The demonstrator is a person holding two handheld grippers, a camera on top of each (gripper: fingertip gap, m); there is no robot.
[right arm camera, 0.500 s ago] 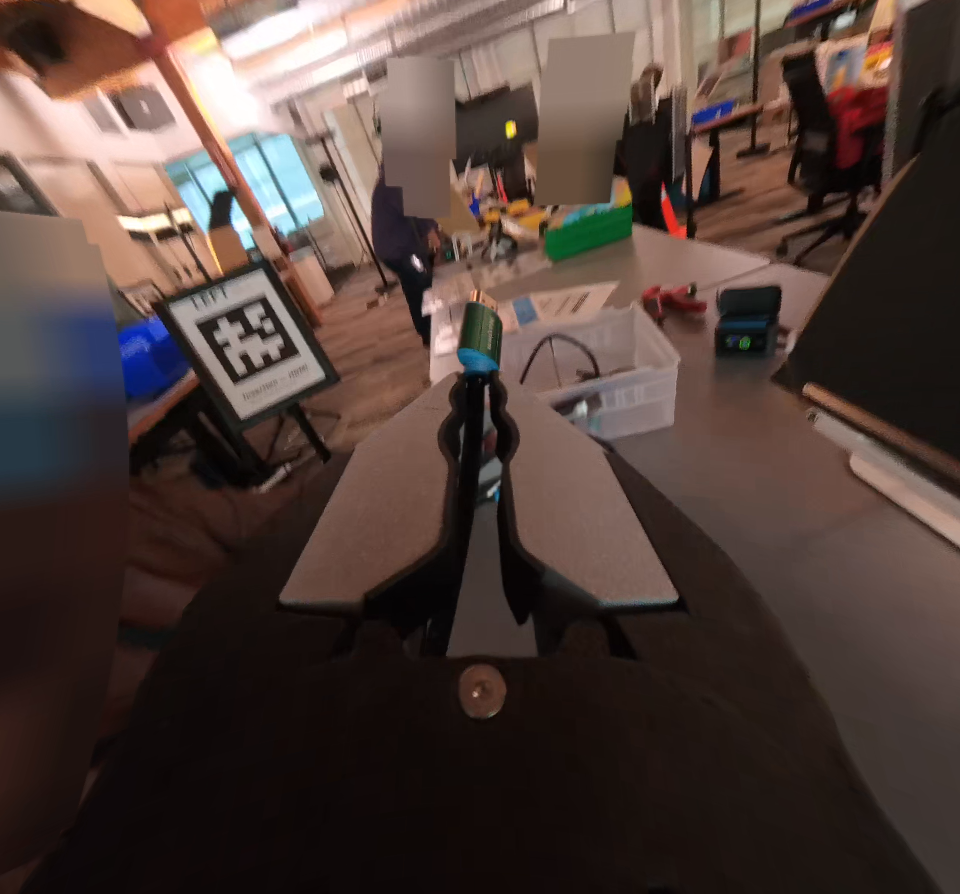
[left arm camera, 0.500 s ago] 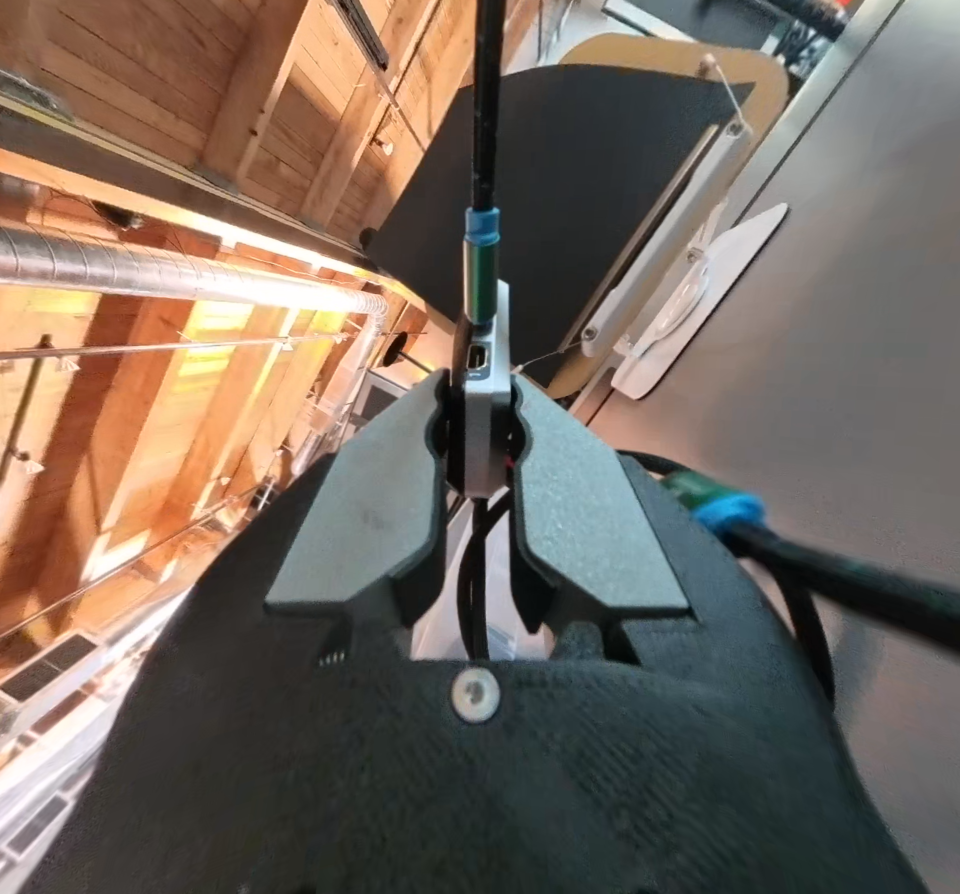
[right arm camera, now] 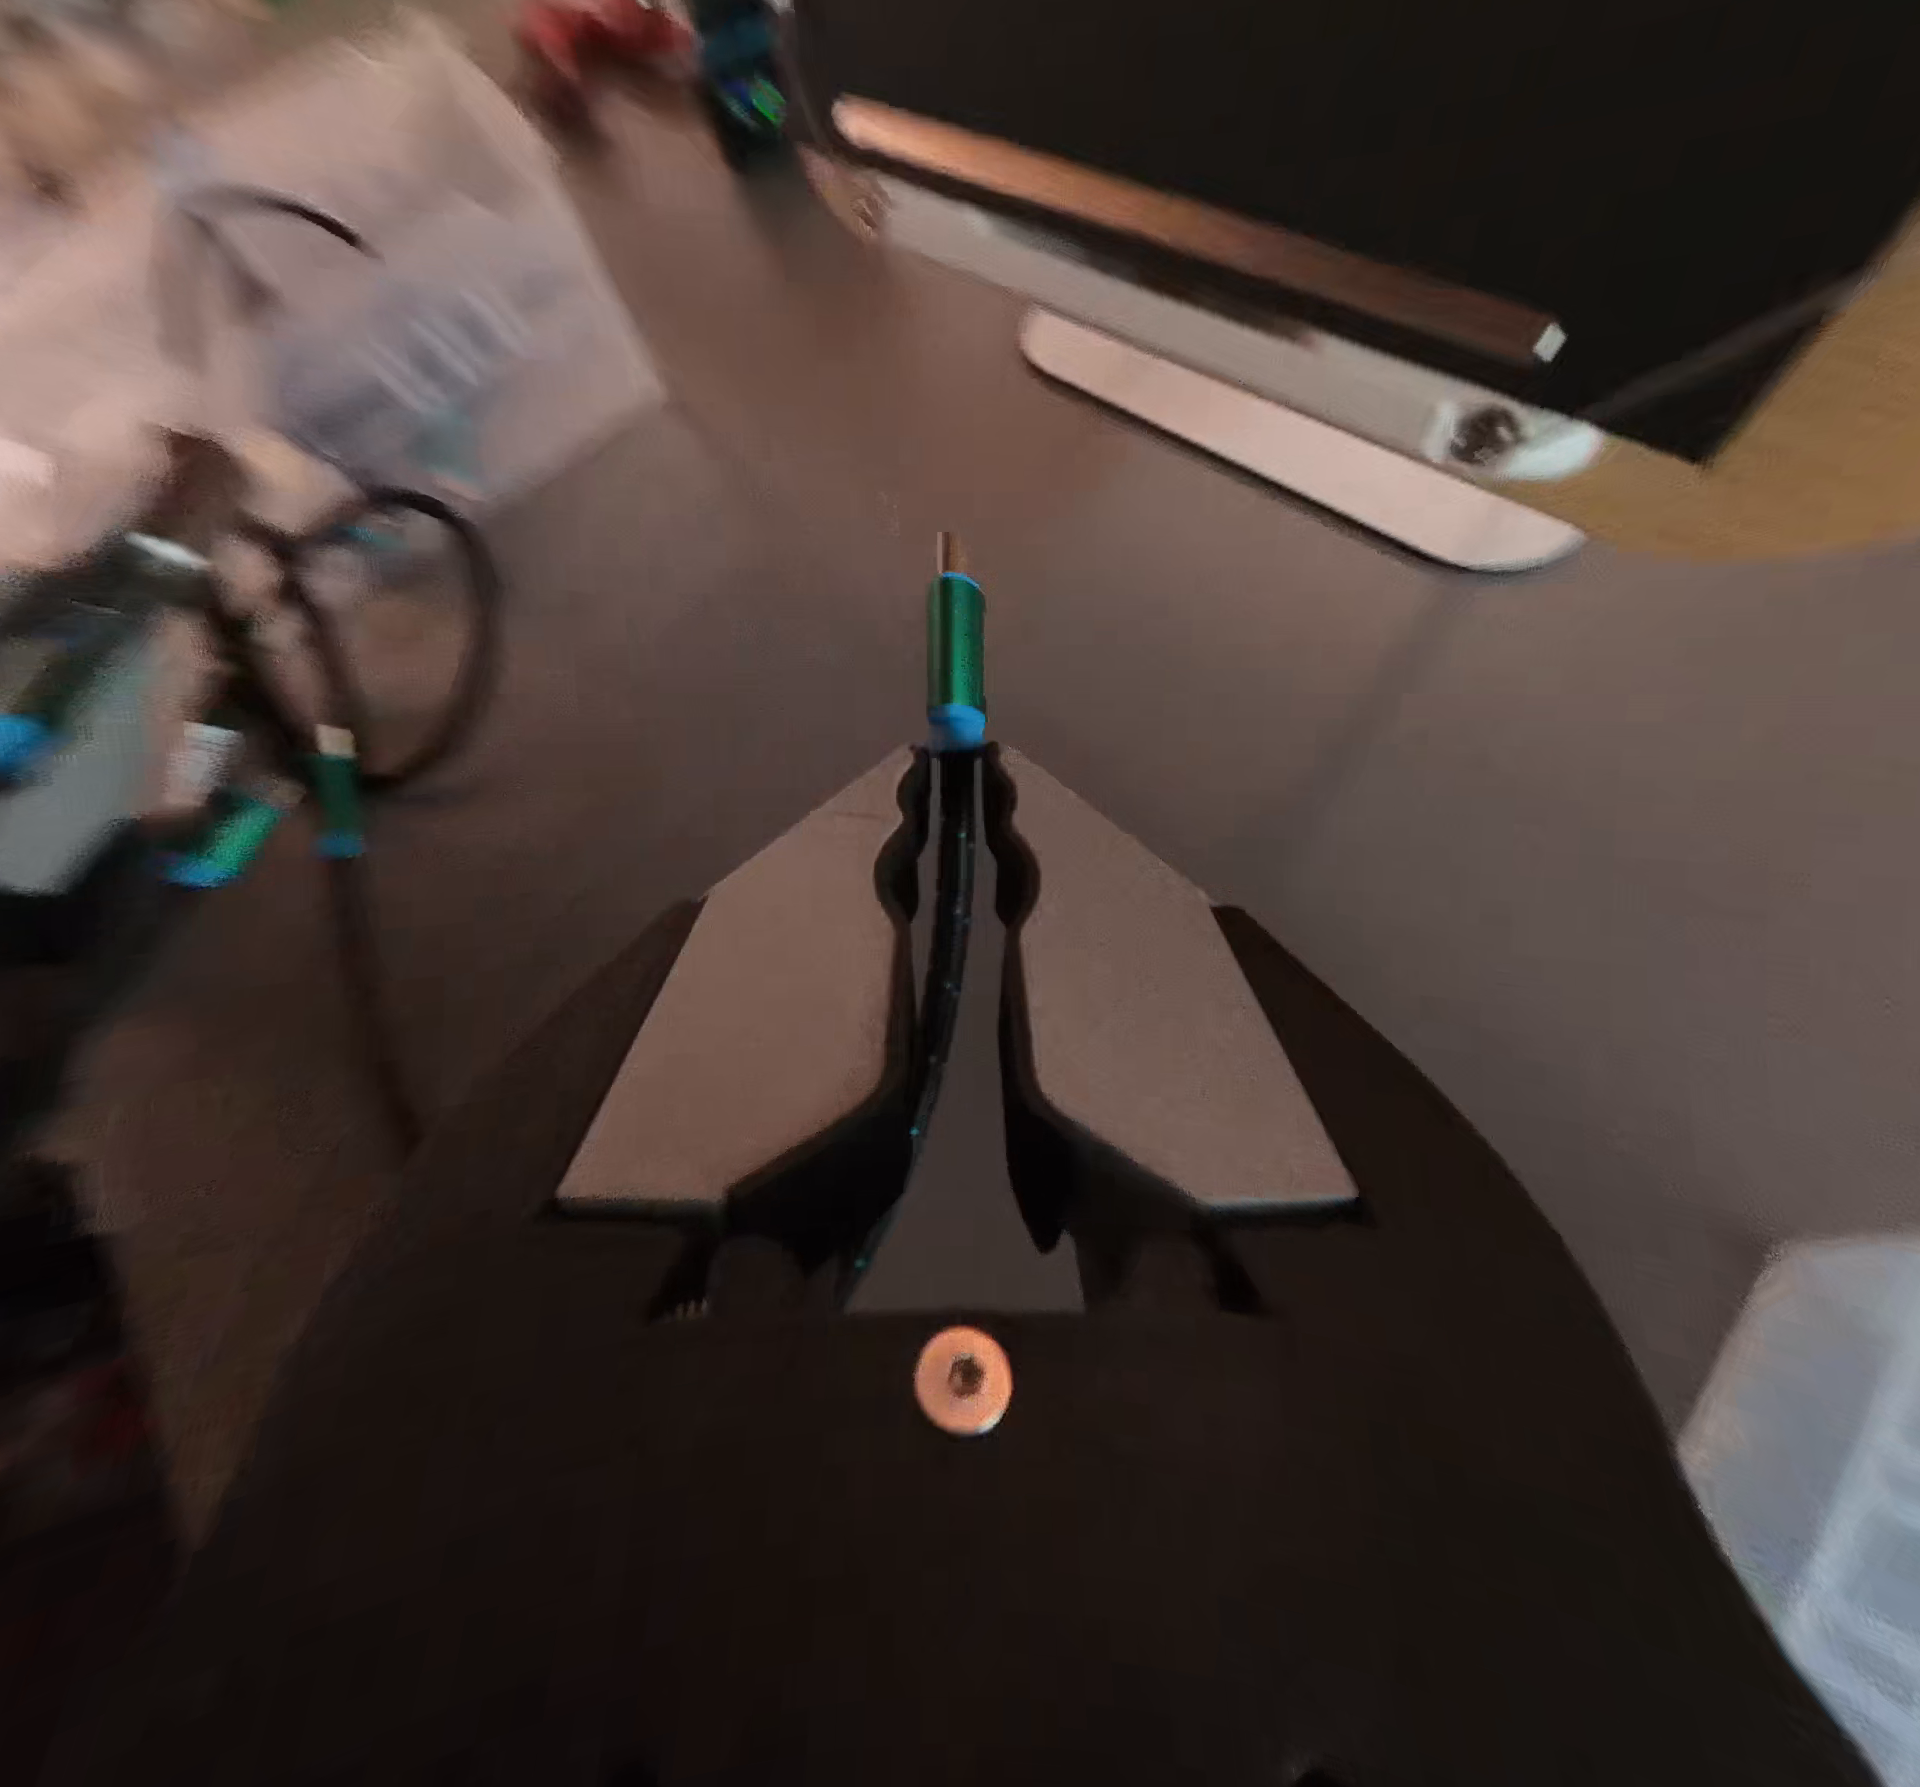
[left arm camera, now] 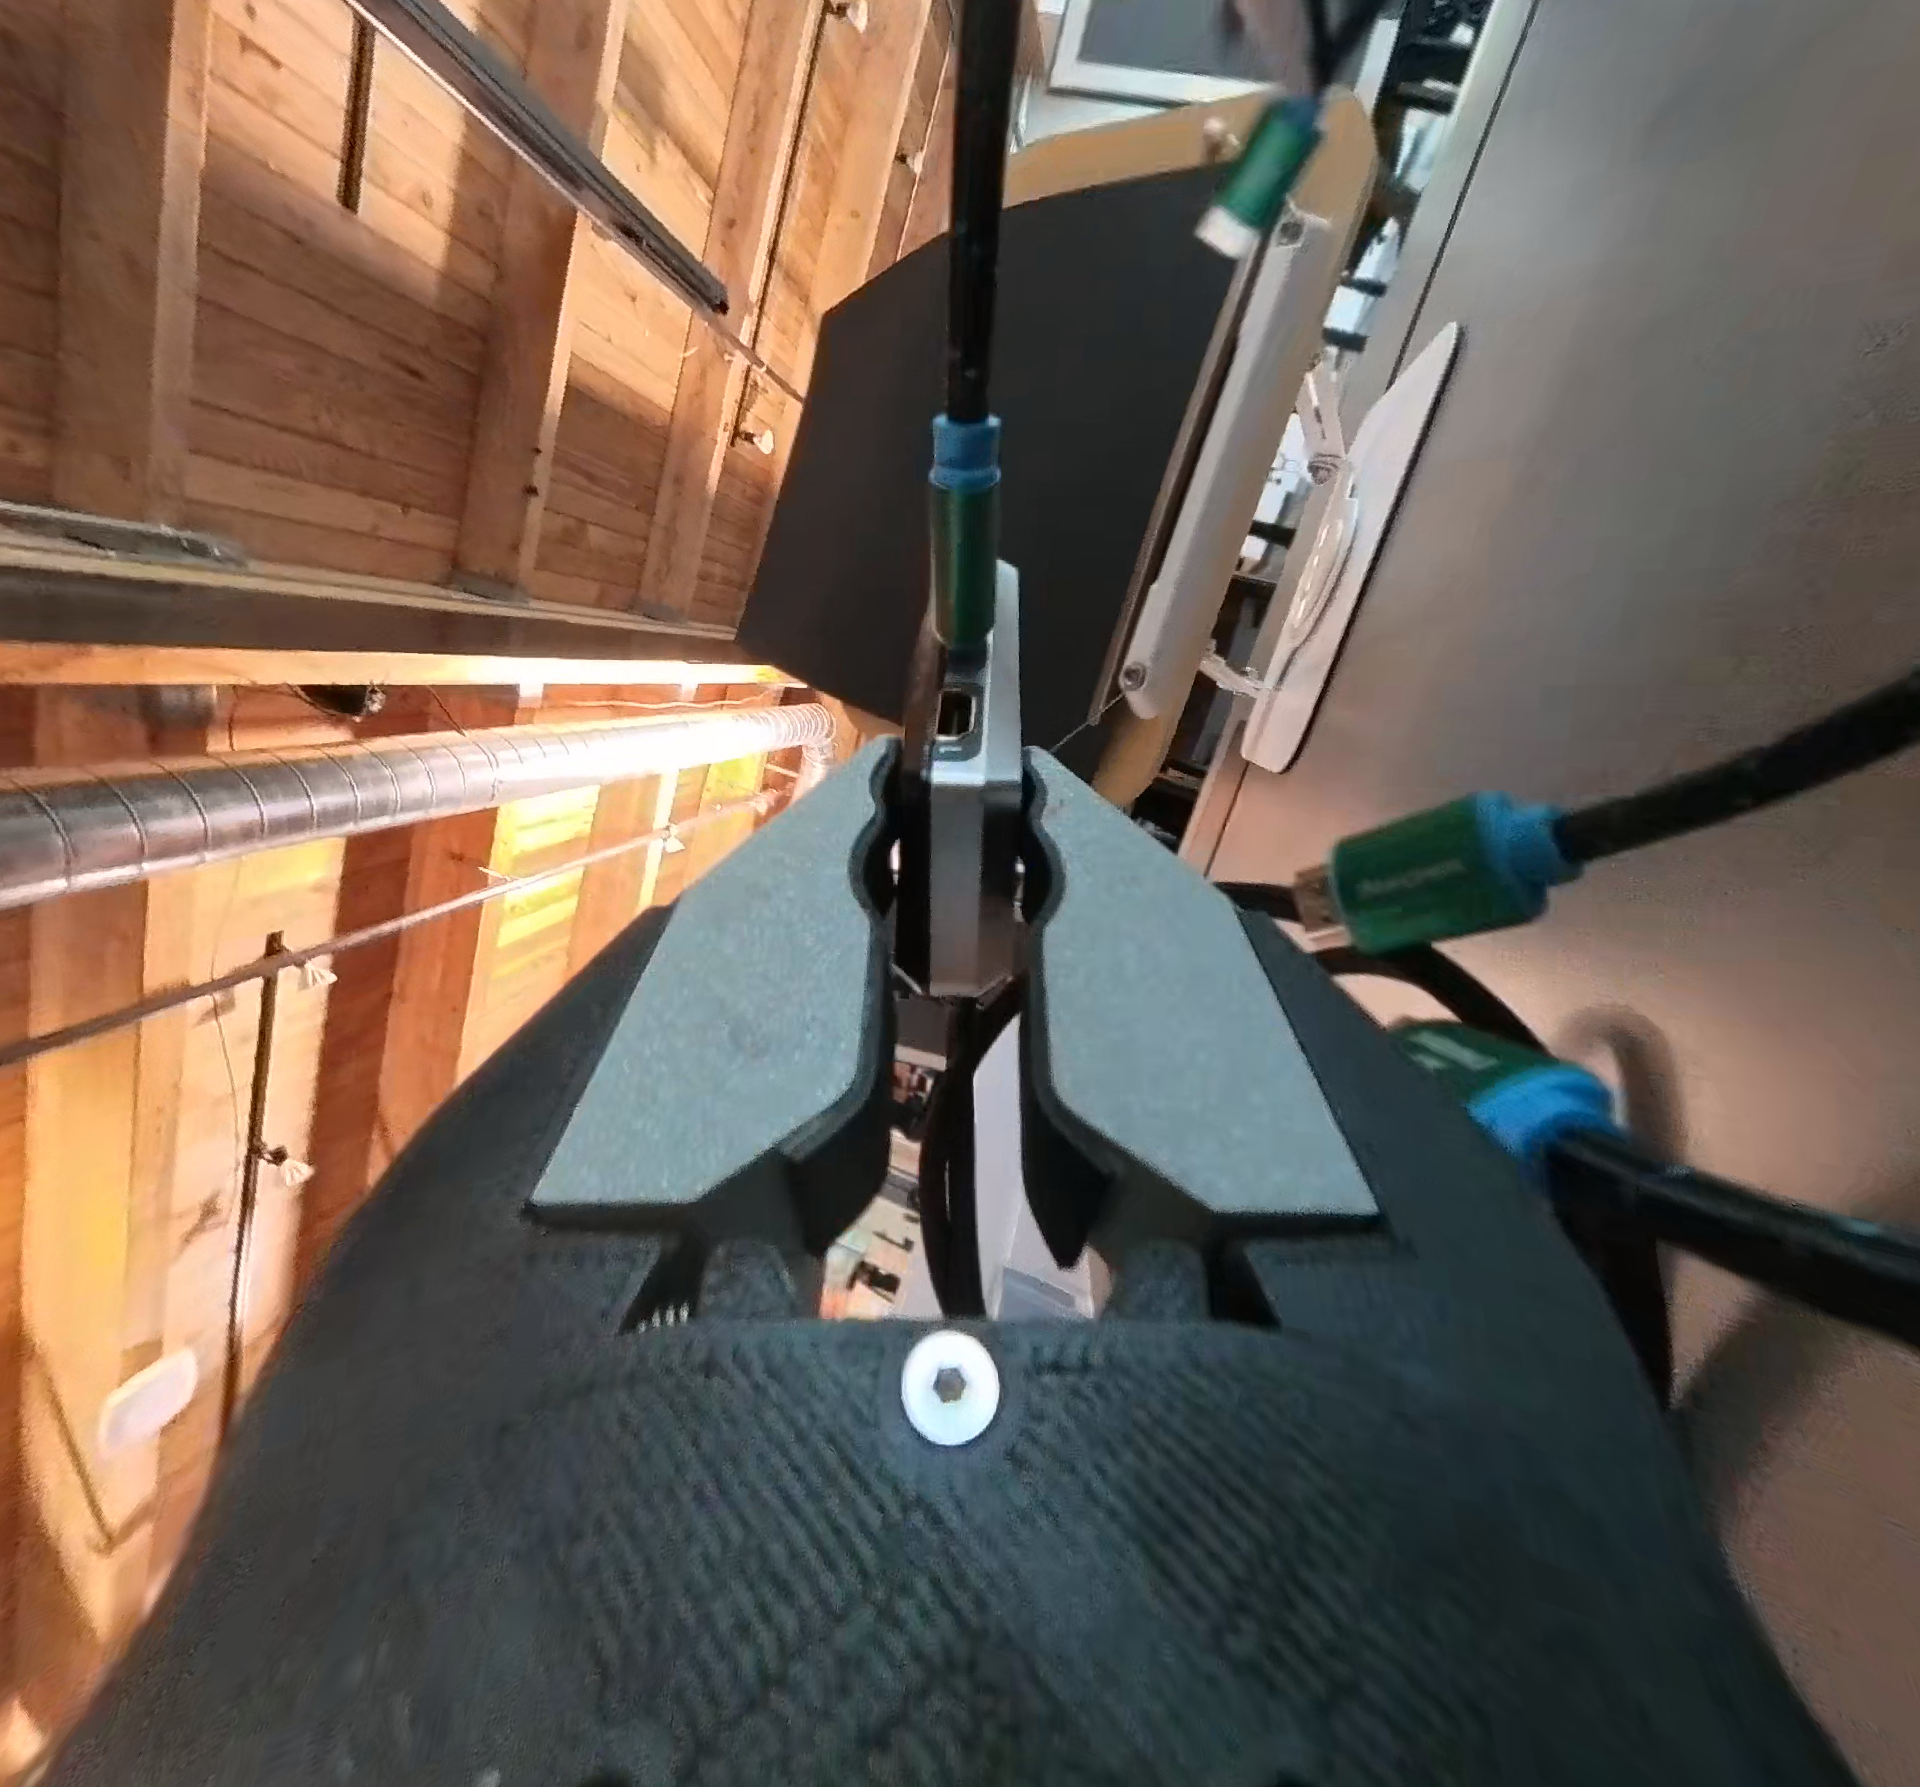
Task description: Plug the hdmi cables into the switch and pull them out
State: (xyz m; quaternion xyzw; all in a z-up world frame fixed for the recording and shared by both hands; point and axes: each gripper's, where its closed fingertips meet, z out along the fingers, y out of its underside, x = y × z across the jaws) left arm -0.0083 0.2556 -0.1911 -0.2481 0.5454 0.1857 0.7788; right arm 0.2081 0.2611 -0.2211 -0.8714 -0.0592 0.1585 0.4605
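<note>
My left gripper (left arm camera: pixel 961 771) is shut on a flat grey HDMI switch (left arm camera: pixel 971 864), held edge-on between both pads. A black cable with a green plug and blue collar (left arm camera: pixel 961 542) is plugged into the switch's far end. An empty port (left arm camera: pixel 951 711) shows just below it. Two loose green plugs (left arm camera: pixel 1434 880) (left arm camera: pixel 1496 1083) lie at the right, and another blurred one (left arm camera: pixel 1262 179) is at the upper right. My right gripper (right arm camera: pixel 956 755) is shut on a black cable just behind the blue collar of a green plug (right arm camera: pixel 958 646), which points forward over the table.
A black panel on a white stand (right arm camera: pixel 1299 449) stands on the grey table (right arm camera: pixel 1455 802) ahead of the right gripper. A clear bin (right arm camera: pixel 1818 1477) is at the lower right. Blurred loose cables and a green plug (right arm camera: pixel 338 792) lie at the left. The gap from one gripper's tips to the other's is roughly 20 cm.
The right gripper has swung from facing the room down towards the table, keeping its cable. The left view has shifted a little, still holding the switch, and loose plugs now show at its right.
</note>
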